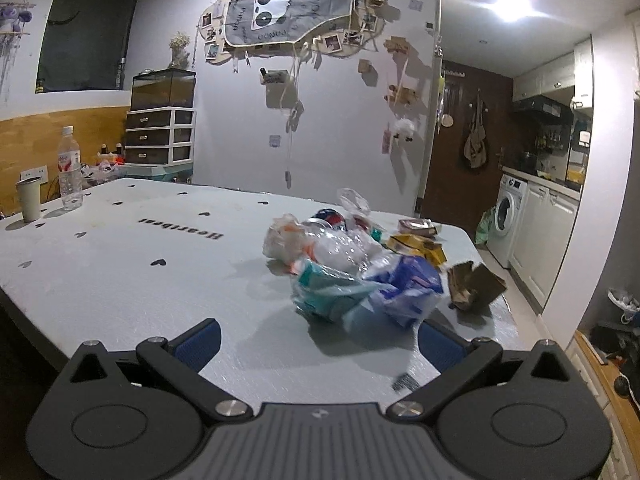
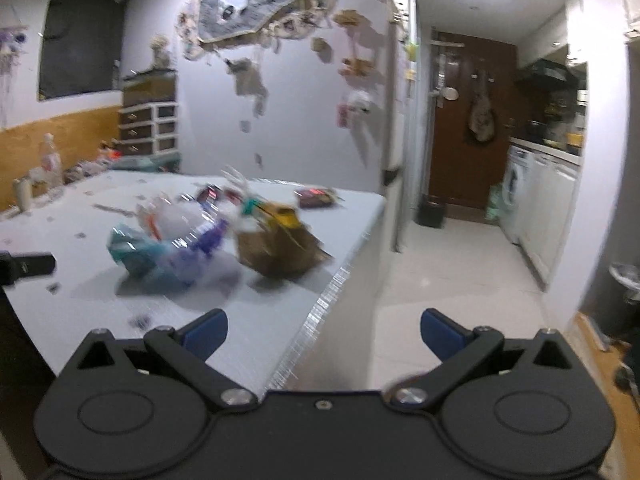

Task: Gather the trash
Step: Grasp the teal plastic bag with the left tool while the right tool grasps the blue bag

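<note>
Left gripper held low over the table, level, aimed at the trash pile, blue fingers spread wide, nothing between them. Pile heaped on the table toward its right edge, crumpled plastic bags with brown cardboard just right of them. Right gripper poised over that right edge, fingers likewise apart and empty, pile blurred ahead on its left.

A heap of crumpled wrappers lies right of centre on the worktop, with a cardboard scrap just to its right near the edge and small boxes behind it. At far left of the frame, a bottle stands beside a cup. A washing machine stands at right, beyond the worktop.
</note>
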Demonstrator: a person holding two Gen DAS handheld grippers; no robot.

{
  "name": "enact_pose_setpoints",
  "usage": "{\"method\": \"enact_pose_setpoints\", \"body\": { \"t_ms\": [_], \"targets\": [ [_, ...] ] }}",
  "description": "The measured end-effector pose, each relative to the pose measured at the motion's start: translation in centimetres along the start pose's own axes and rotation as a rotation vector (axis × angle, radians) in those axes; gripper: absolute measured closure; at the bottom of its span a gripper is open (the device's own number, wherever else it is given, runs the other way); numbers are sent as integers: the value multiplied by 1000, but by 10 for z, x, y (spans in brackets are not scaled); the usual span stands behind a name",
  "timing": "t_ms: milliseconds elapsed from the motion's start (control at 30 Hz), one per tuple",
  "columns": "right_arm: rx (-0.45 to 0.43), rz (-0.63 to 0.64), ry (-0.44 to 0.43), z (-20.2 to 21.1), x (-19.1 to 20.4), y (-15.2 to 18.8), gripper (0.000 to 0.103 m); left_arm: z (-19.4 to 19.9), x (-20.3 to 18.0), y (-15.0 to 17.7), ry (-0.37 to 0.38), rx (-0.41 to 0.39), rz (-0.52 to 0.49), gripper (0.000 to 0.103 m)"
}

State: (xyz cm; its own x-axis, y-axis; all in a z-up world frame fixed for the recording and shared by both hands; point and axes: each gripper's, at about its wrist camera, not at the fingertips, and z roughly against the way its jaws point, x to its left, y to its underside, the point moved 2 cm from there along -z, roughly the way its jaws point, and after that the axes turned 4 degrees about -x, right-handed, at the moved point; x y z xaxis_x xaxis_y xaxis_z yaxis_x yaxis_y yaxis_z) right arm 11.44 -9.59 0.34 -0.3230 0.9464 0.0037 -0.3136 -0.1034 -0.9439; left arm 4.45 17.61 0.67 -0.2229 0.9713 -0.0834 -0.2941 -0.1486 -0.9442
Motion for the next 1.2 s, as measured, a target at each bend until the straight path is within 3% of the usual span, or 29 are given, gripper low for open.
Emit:
{"method": "enact_pose_setpoints", "body": {
  "t_ms": [200,400,500,733,967,1200],
  "targets": [
    [-39,-35,-133,-48,27,-33,0,-21,14,-5,26,27,-9,0],
    [10,-93,-279,-98,56,-65,2,-49,17,-11,54,37,-24,0],
    [78,-136,-316,-129,67,-68,20,-65,16,-13,93,33,-25,0],
    [253,-364,-361,-188,72,-40,42,-110,20,-18,154,77,101,1],
    [273,-385,-369,-203,79,-31,51,-154,37,-17,112,152,326,6],
    [298,-345,-412,-209,86,-28,79,-184,39,-6,42,240,384,13]
  ]
}}
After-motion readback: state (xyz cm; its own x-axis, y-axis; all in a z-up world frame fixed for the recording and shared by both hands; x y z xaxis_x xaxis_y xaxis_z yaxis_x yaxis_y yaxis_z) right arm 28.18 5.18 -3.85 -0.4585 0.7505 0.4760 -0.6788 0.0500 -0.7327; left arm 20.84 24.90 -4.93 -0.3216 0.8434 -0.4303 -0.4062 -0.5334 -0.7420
